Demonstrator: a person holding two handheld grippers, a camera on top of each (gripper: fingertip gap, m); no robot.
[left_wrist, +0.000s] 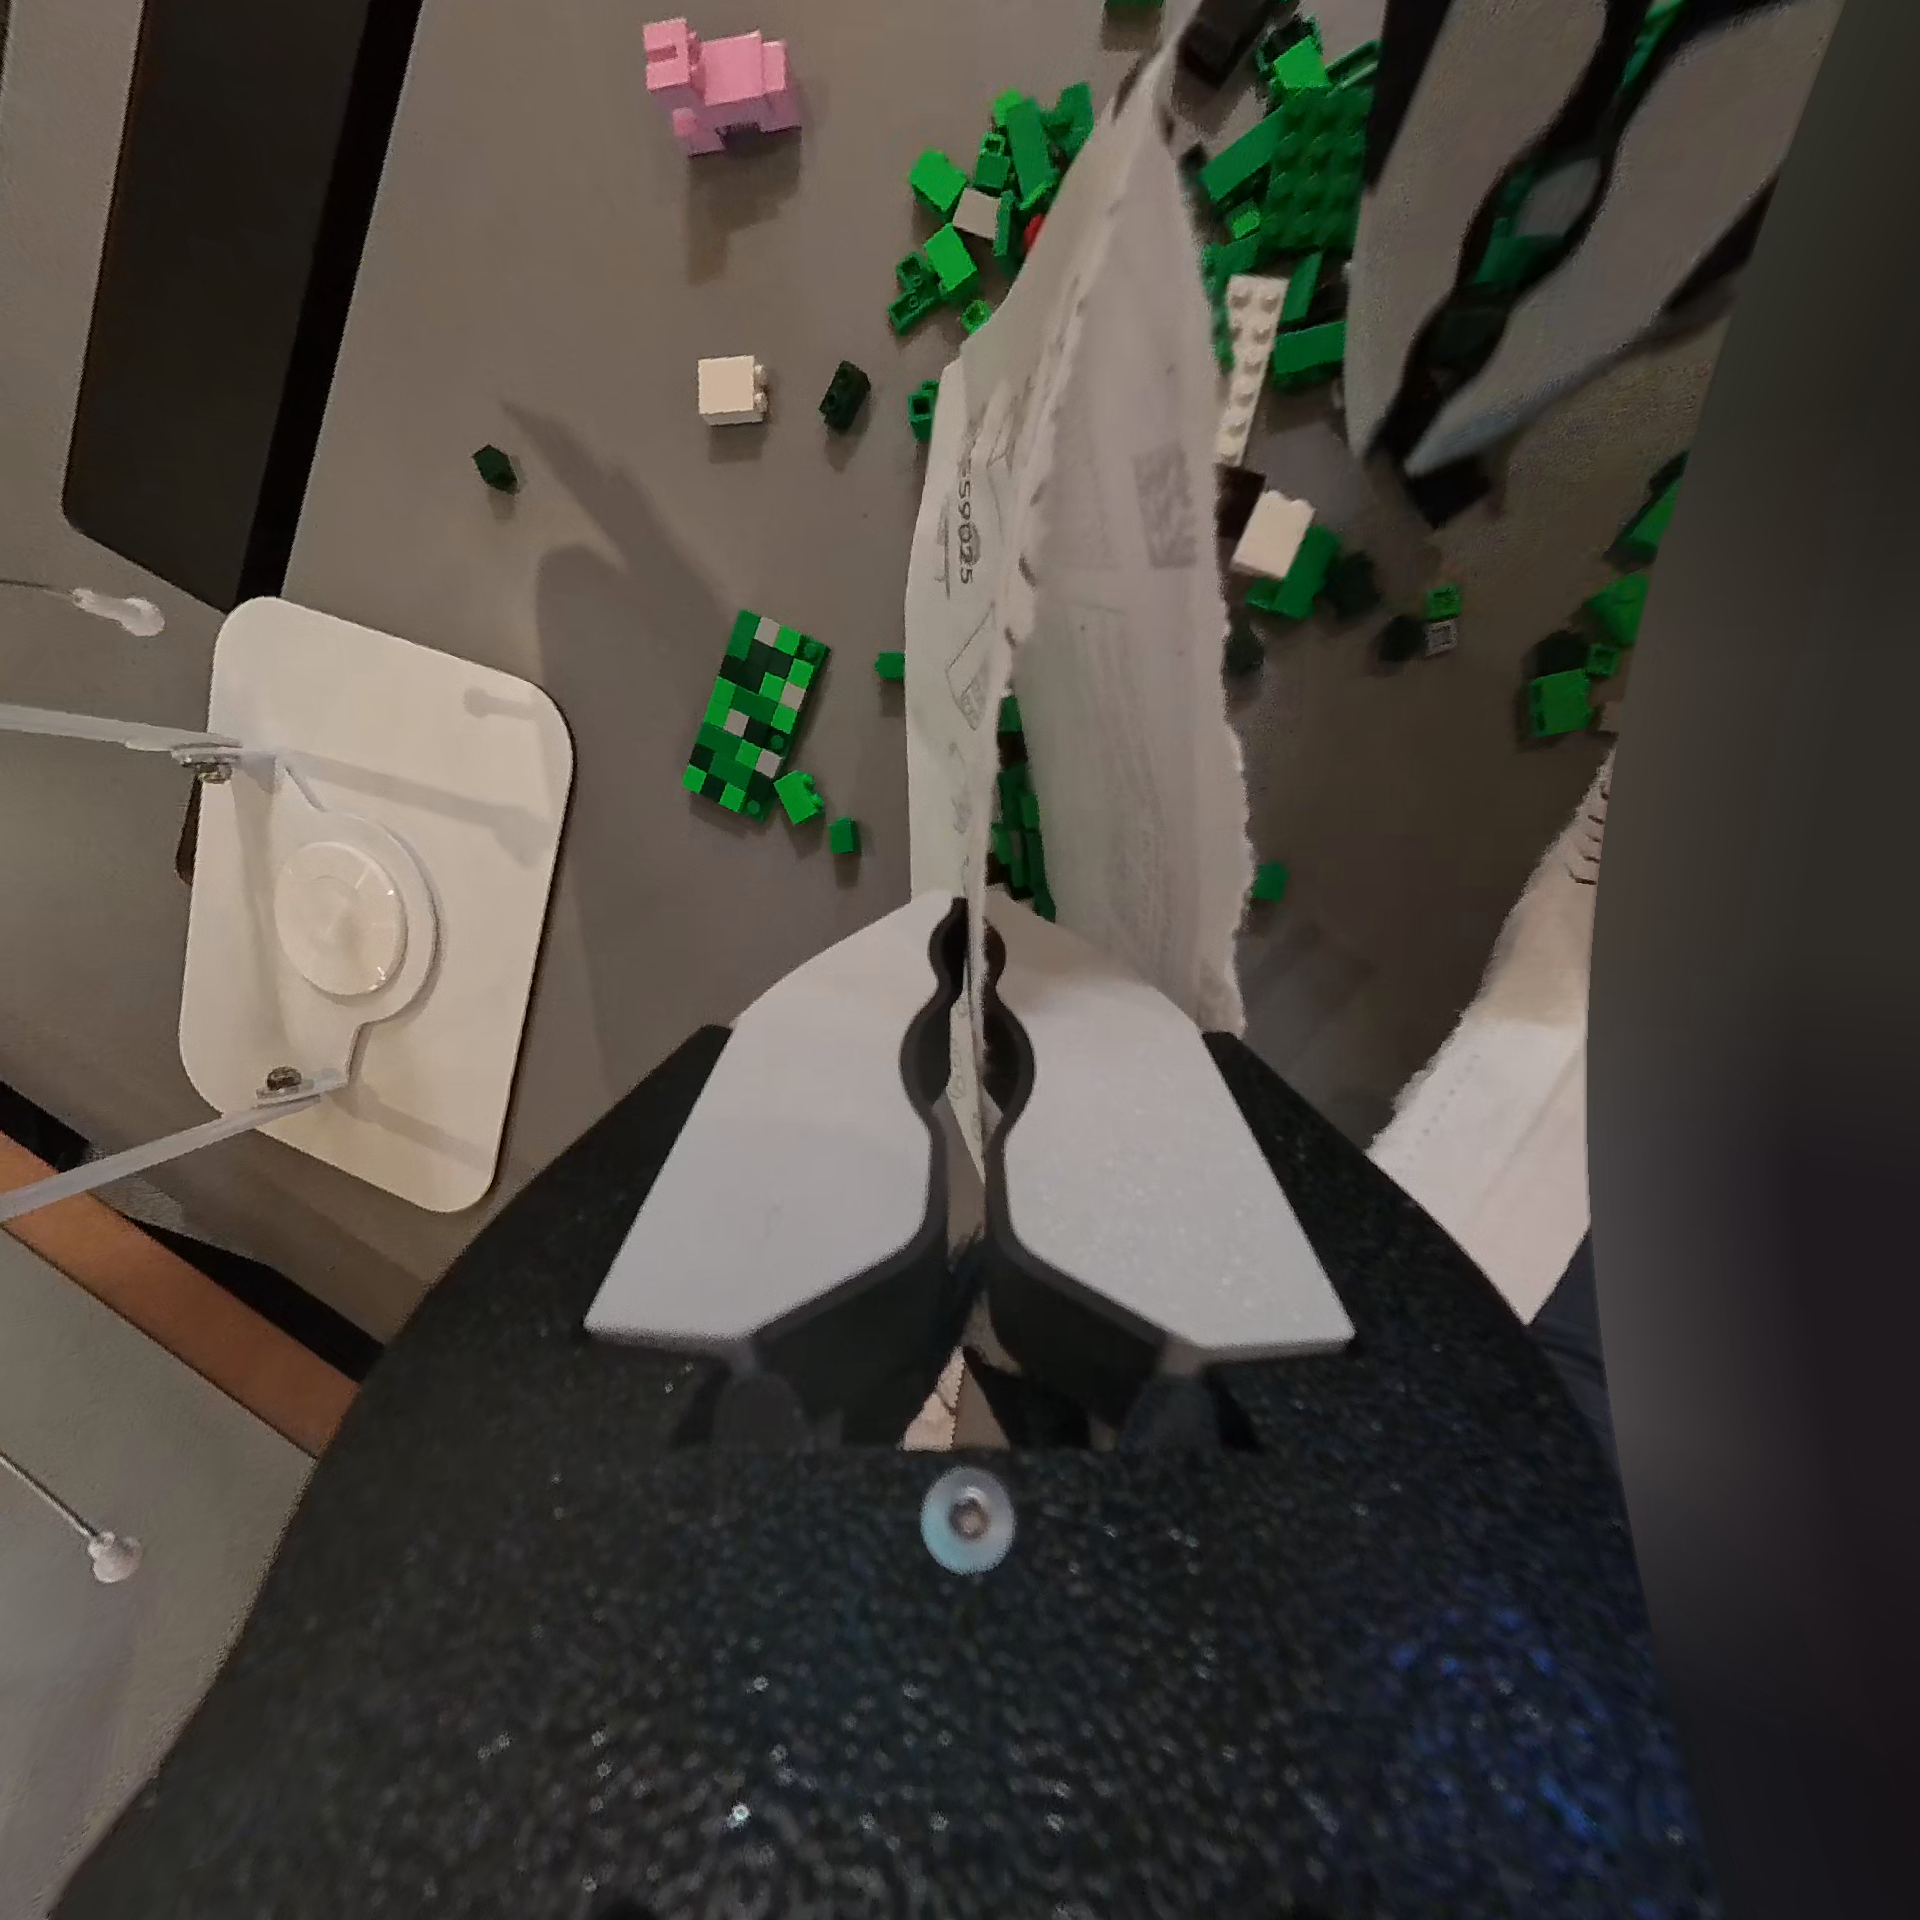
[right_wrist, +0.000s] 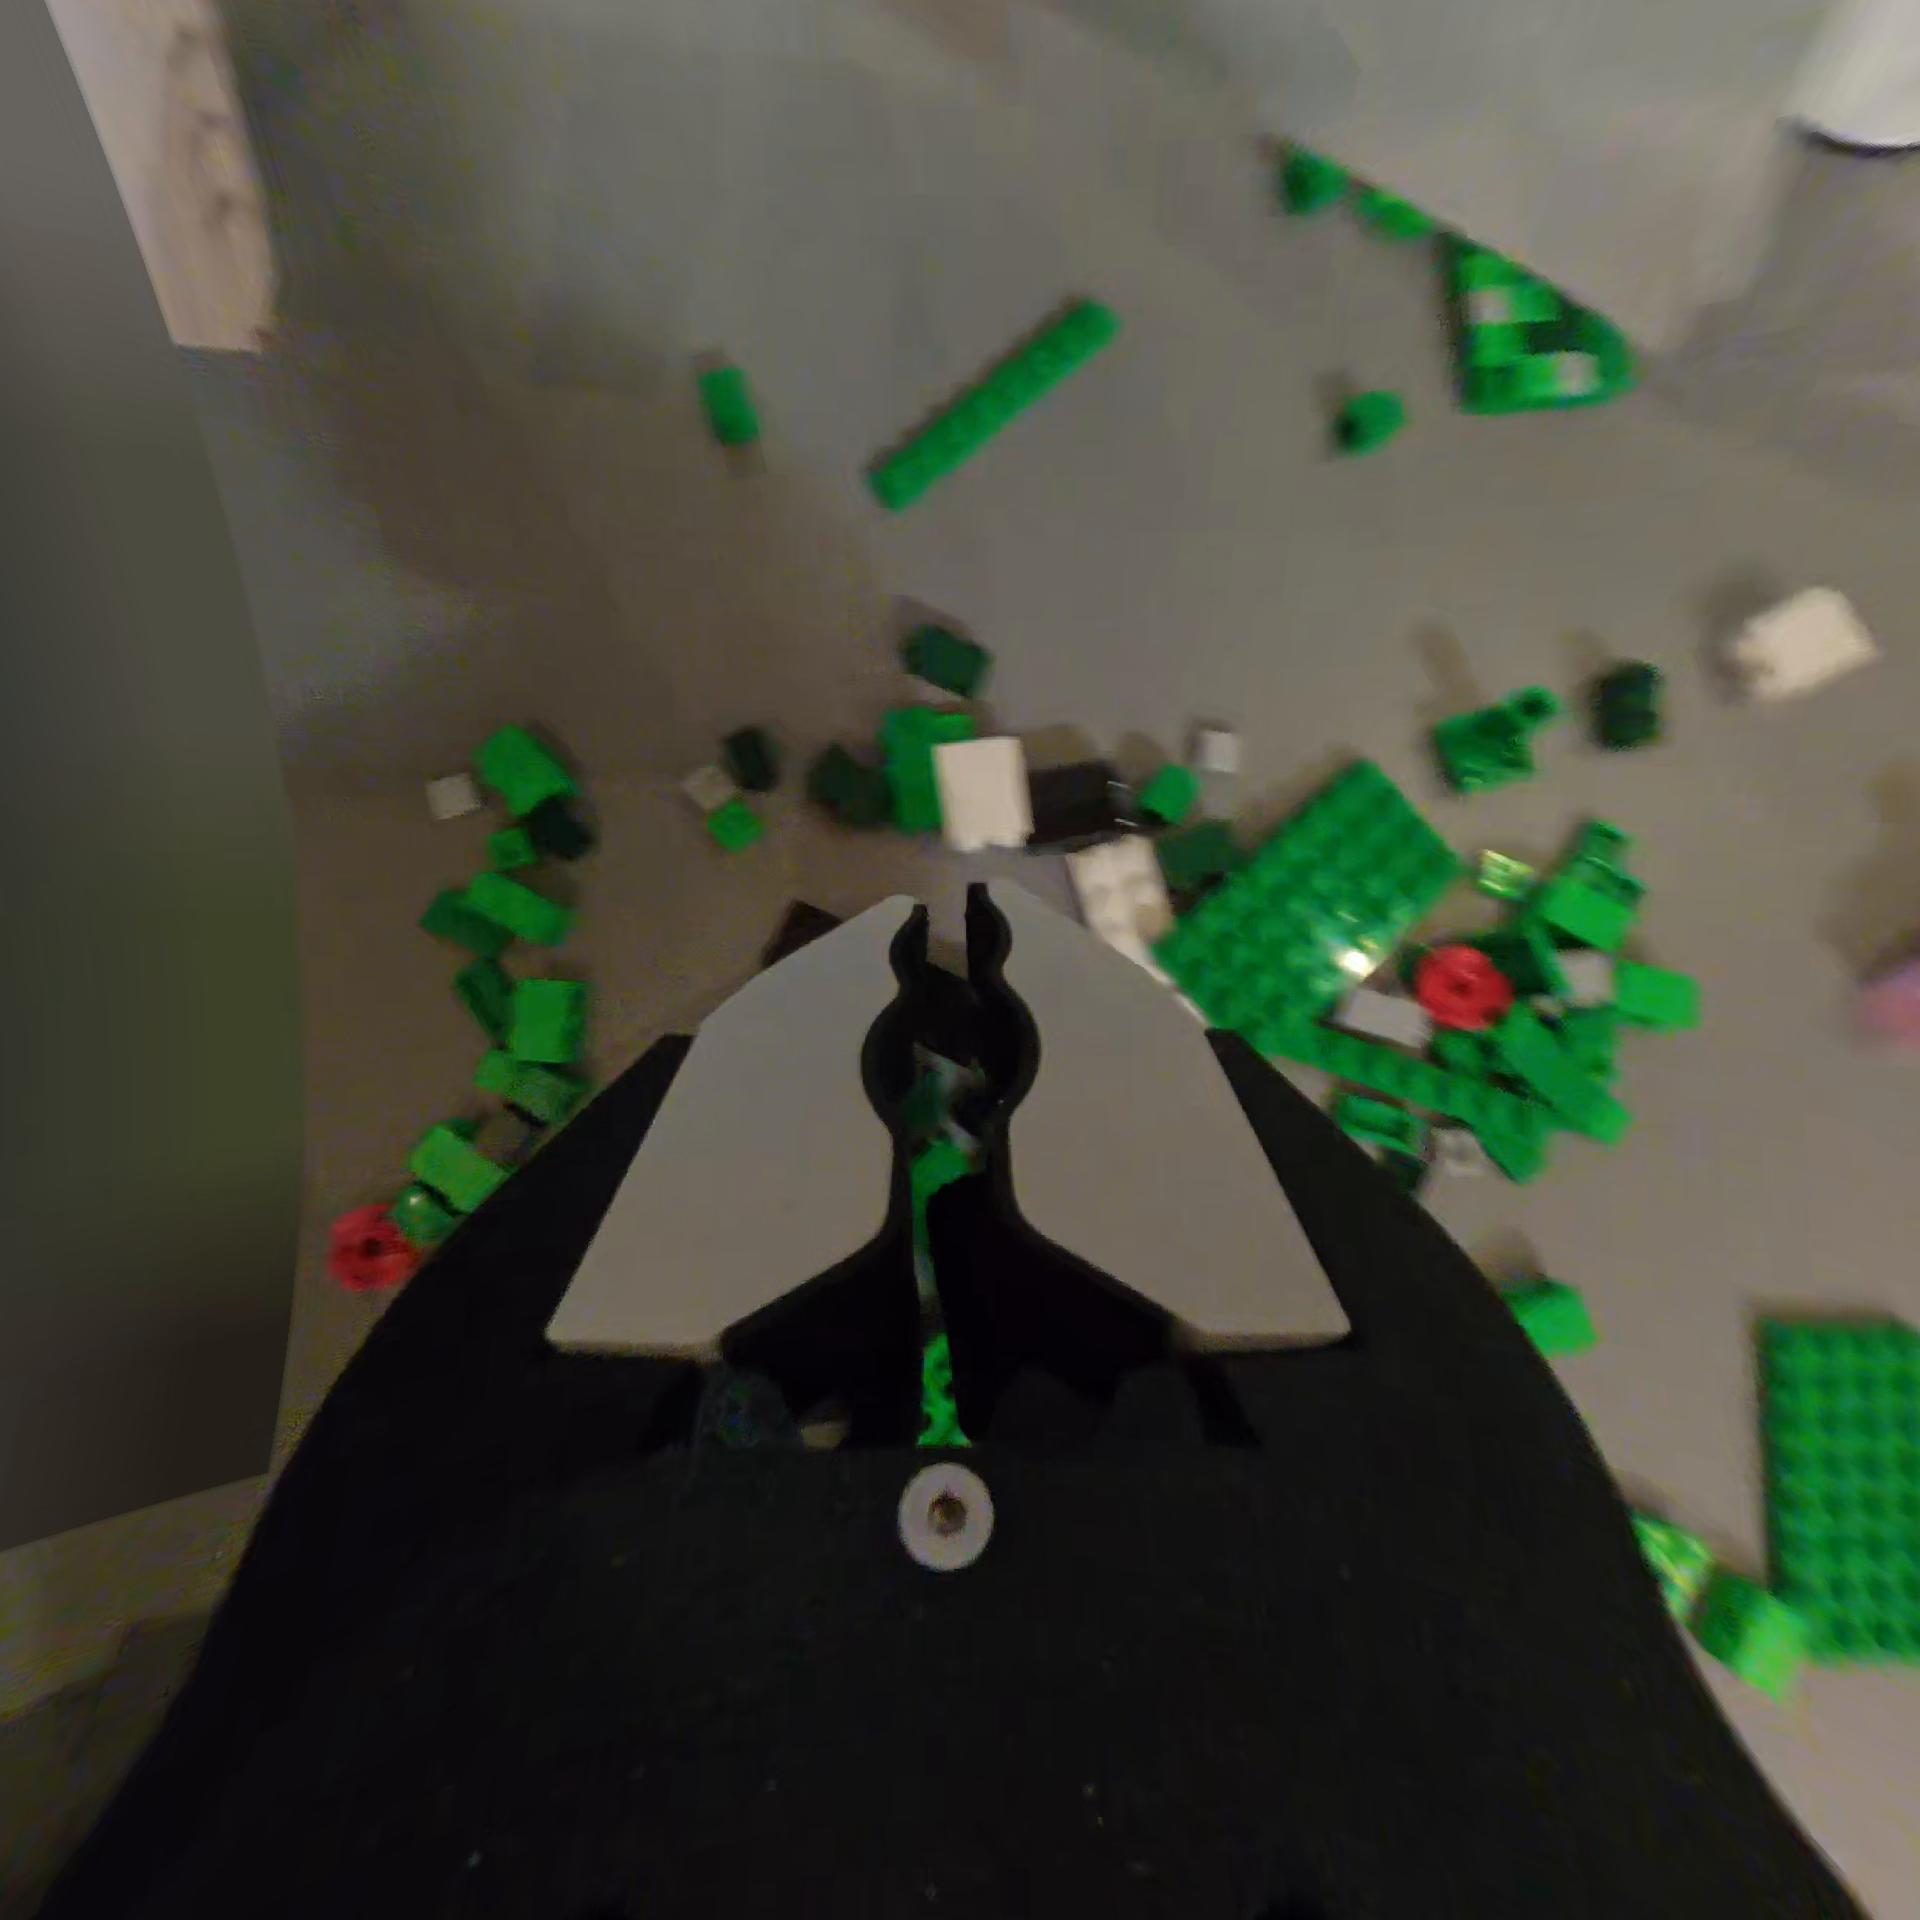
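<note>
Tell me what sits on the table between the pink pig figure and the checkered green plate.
In the left wrist view, a white brick lies between the pink pig and the checkered green plate; the rest of that grey table stretch is bare.

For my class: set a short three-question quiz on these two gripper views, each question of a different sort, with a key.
1. True or false: the left gripper is shut on a torn paper bag.
2. Multiple choice: the pink brick pig in the left view is
A. held between the fingers
B. standing apart from the green pile on the grey table
C. lying on the paper bag
3. Fill in: in the right view, the round red pieces number ____.

Key: 1 true; 2 B; 3 two. The second red piece lies left of the right gripper.
</note>
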